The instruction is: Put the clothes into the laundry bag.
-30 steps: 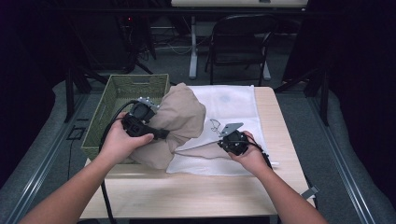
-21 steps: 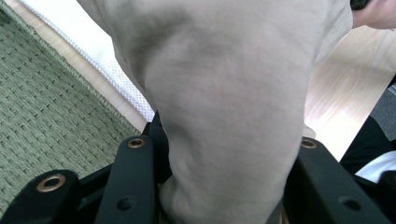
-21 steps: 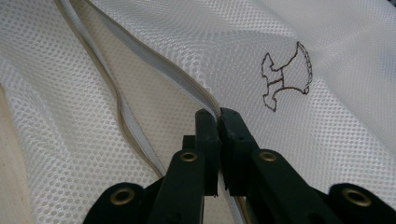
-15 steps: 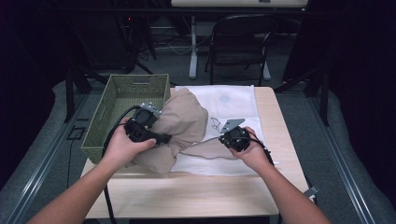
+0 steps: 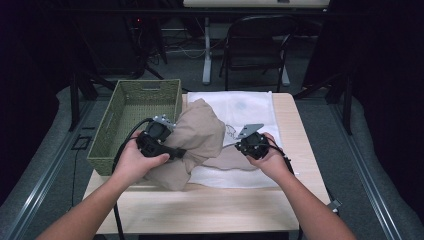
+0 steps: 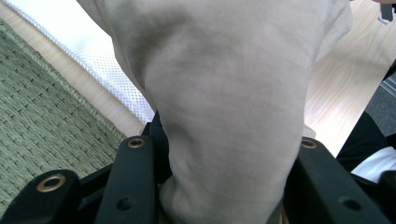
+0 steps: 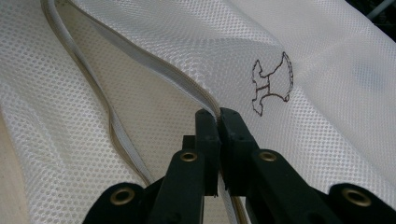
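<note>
Centrally on the wooden table [image 5: 210, 210]: a white mesh laundry bag [image 5: 235, 105] lying flat, zipped edge lifted at its near side, with a beige garment [image 5: 197, 135] partly pushed into the opening and mostly bunched outside, over the bag's left part. Just left of the bag, a green woven basket [image 5: 120, 125], nothing visible inside. Behind the table, a black folding chair [image 5: 257, 47]. Left gripper [image 5: 175, 152] clamped around a thick fold of the beige garment, jaws partly apart with cloth filling the gap, left hand [image 5: 132, 162] gripping from below-left. Right gripper [image 7: 218, 122] pressed together on the bag's zipper seam [image 7: 140, 60], beside a small outlined logo [image 7: 273, 84]; right hand [image 5: 270, 160] low over the bag's near right edge.
</note>
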Demonstrator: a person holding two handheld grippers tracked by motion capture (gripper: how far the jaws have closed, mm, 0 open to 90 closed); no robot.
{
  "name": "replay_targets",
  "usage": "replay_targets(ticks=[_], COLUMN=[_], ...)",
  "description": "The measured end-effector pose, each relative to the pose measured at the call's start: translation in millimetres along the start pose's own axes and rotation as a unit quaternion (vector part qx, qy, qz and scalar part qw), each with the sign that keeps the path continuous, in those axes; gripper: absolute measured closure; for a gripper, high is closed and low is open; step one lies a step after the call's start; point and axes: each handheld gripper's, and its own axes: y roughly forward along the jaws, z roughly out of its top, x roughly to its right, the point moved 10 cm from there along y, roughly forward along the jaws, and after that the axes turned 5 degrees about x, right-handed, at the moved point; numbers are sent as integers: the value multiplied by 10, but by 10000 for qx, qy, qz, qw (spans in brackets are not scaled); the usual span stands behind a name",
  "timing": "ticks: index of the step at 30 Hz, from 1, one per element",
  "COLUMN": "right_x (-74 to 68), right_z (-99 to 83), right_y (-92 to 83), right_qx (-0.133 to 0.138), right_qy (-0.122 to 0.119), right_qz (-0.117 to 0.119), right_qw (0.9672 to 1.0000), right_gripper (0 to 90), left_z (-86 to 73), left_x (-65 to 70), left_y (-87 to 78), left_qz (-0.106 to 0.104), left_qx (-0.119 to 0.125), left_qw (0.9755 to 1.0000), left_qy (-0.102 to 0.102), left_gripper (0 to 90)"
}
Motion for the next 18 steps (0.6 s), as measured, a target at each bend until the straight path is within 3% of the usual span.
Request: replay_targets(ticks=[18], right_x=[90], right_z=[169], right_y=[-80], right_qx=[74], right_qy=[-88], right_qz=[-121], right_qw=[9999], right_gripper=[867], left_z=[-135], left_x=[59], left_y=[61], left_qz=[-81], left_qx=[-18], left_qw=[10000], left_qy=[12], left_gripper=[607])
